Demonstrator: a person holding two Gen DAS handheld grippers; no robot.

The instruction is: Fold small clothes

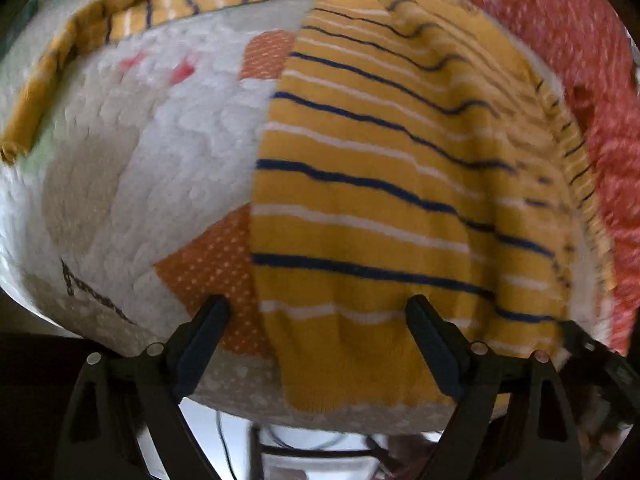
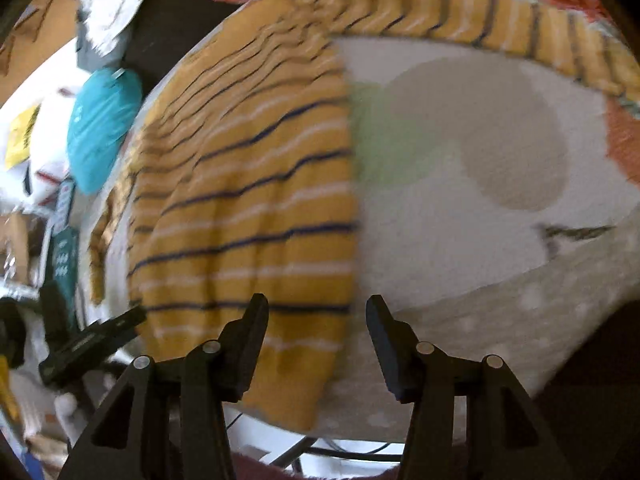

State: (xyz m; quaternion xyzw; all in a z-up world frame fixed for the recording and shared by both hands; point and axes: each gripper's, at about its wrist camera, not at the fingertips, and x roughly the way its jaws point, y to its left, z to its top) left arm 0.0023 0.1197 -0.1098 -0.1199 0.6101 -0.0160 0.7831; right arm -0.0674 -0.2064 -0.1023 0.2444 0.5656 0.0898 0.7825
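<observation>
Both views are motion-blurred. We see one striped mustard sweater [image 1: 380,200] lying on the patterned blanket [image 1: 160,160], its hem at six o'clock, between the spread, empty left hand-held gripper [image 1: 318,308]; the right hand-held gripper [image 2: 316,306] is open over its edge.

The sweater [image 1: 380,208] lies on the blanket [image 1: 132,168], filling the frame's centre and right; its sleeve [image 1: 160,4] stretches across the upper left.

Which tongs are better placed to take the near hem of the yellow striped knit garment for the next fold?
Probably left: the left tongs stand open astride the yellow striped knit garment's hem. The right tongs straddle its side edge, half over the white fleecy blanket.
</observation>
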